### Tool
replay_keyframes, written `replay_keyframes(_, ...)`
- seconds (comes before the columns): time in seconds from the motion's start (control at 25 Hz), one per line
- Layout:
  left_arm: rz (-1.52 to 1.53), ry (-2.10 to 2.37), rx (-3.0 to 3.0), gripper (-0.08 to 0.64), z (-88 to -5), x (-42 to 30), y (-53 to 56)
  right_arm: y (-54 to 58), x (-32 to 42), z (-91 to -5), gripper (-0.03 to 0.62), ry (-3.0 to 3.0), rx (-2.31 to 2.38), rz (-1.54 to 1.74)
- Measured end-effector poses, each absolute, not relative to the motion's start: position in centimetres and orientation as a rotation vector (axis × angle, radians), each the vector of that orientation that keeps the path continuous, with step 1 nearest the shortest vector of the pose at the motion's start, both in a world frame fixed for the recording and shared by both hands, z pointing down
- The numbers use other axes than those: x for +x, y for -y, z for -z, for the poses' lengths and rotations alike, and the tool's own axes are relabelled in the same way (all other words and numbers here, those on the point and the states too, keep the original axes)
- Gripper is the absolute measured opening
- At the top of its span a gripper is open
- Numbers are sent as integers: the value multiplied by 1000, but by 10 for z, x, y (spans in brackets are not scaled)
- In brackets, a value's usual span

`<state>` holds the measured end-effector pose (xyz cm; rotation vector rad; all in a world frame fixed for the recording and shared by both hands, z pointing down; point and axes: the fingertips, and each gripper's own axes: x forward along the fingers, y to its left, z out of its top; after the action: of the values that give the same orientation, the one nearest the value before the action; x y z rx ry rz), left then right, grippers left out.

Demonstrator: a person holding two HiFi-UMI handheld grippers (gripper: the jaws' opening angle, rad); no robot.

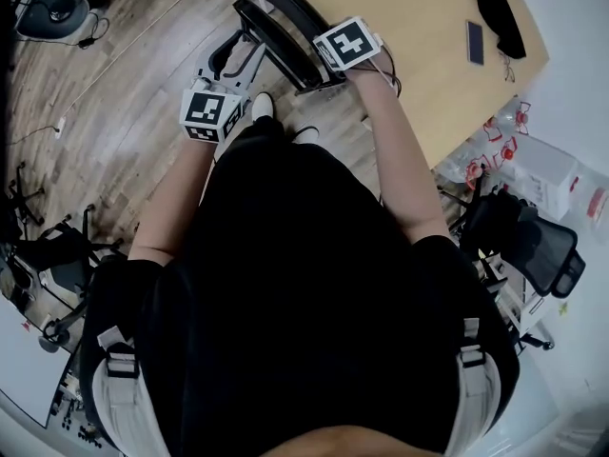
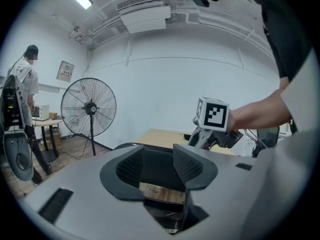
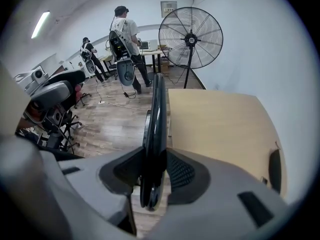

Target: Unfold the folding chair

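Note:
The folded black chair (image 1: 276,12) stands upright on the wooden floor against the edge of a light wooden table (image 1: 419,55). My right gripper (image 1: 328,69) points steeply down and is shut on the chair's thin curved top rim (image 3: 156,119), which runs straight between the pads (image 3: 181,173). My left gripper (image 1: 226,74) is lower and to the left, near the chair's grey frame. In the left gripper view a black panel of the chair (image 2: 156,165) fills the gap between the ribbed pads (image 2: 189,166), and the right gripper's marker cube (image 2: 215,114) shows beyond.
A big standing fan (image 3: 190,39) and people (image 3: 125,34) with equipment are at the room's far end. Black office chairs (image 1: 533,241) stand to my right and further ones (image 3: 55,104) to the left. A phone (image 1: 474,41) and a dark object (image 1: 500,17) lie on the table.

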<state>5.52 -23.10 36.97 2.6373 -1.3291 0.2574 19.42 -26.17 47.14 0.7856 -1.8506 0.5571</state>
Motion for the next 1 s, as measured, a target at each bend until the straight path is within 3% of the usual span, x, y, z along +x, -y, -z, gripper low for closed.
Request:
replay_keyframes(0.44, -319, 1514, 2481, 173, -391, 14, 192, 229, 158, -467, 140, 1919, 724, -506)
replay_keyframes(1.0, -215, 1566, 2092, 176, -483, -59, 235, 207, 117, -466, 140, 1888, 760, -488)
